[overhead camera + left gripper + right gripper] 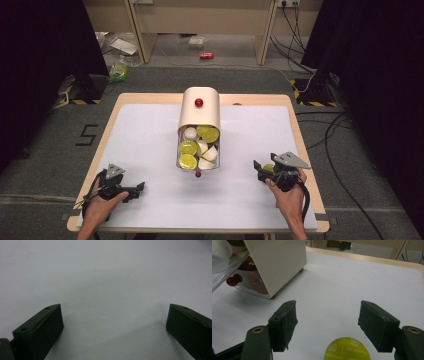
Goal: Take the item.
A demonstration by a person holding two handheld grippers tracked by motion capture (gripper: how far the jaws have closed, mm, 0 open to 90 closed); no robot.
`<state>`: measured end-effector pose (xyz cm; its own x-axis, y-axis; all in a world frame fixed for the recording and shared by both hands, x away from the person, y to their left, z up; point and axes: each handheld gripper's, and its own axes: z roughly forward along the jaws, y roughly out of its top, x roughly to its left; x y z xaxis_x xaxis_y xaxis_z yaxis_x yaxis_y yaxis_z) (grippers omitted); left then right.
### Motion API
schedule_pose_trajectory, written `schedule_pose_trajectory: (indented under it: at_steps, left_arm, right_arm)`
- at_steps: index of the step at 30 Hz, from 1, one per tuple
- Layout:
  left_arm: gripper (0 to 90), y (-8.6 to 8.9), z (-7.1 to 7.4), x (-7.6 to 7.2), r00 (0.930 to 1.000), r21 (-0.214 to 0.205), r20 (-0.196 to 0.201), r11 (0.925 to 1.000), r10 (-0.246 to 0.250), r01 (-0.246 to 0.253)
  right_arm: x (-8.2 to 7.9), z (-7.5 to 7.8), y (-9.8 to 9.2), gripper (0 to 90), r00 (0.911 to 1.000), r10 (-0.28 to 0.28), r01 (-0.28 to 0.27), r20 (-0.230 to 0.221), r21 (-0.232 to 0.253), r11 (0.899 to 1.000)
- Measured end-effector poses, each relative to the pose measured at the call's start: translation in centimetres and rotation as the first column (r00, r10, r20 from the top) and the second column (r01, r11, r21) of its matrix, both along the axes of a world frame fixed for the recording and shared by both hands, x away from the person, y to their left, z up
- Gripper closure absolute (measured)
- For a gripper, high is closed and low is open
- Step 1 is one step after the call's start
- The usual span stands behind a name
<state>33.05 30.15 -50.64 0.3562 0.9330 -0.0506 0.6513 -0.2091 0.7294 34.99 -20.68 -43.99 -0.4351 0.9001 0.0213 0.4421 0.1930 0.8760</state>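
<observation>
- Step in hand, as I read it: unloading yellow-lidded tubs from the cream bread-bin style box (199, 107) at table centre. One yellow tub (347, 349) is out and sits on the white table cover (150, 145) at the right, well apart from the box.
- Right gripper (264, 171): jaws part open, standing either side of the tub but clear of it. In the right gripper view the pads (285, 322) touch nothing, and the yellow lid lies low between them on the cover. So released, not held.
- Left gripper (131, 189): jaws wide apart, nothing between them. The left gripper view has bare white cover under the pads (45, 330). It is parked at the near left, well away from the box.
- The clear tray (180, 161) pulled out of the box front holds more yellow-lidded tubs (188, 161) and some white ones (190, 133). A small red knob (198, 174) marks its near edge.
- Next move, my guess: right gripper backs off the placed tub without nudging it, then swings back left to the tray for another tub.
- That calls for wide enough jaws to span a lid and a straight lift clear of the tray wall.
- Risk: tubs are packed touching each other, so neighbours could be dragged along.
</observation>
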Motion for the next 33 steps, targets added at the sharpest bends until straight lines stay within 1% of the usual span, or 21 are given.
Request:
schedule_pose_trajectory:
  at_steps: [12, 30, 33]
  left_arm:
    - [0.7, 0.0, 0.0, 0.0, 1.0000, 0.001, 0.000, 1.0000, 0.000, 0.000]
    - [0.6, 0.0, 0.0, 0.0, 1.0000, 0.002, 0.001, 1.0000, 0.001, -0.001]
    - [0.6, 0.0, 0.0, 0.0, 1.0000, 0.002, 0.001, 1.0000, 0.001, -0.001]
  right_arm:
    - [-1.1, 0.4, 1.0, 27.7, 0.9994, 0.024, -0.025, 0.023, 0.022, 0.999]
    - [-2.7, 0.6, 2.4, 27.0, 0.9964, 0.067, -0.068, 0.051, 0.033, 0.997]
    - [-2.9, 0.7, 2.5, 26.9, 0.9964, 0.069, -0.071, 0.049, 0.033, 0.997]
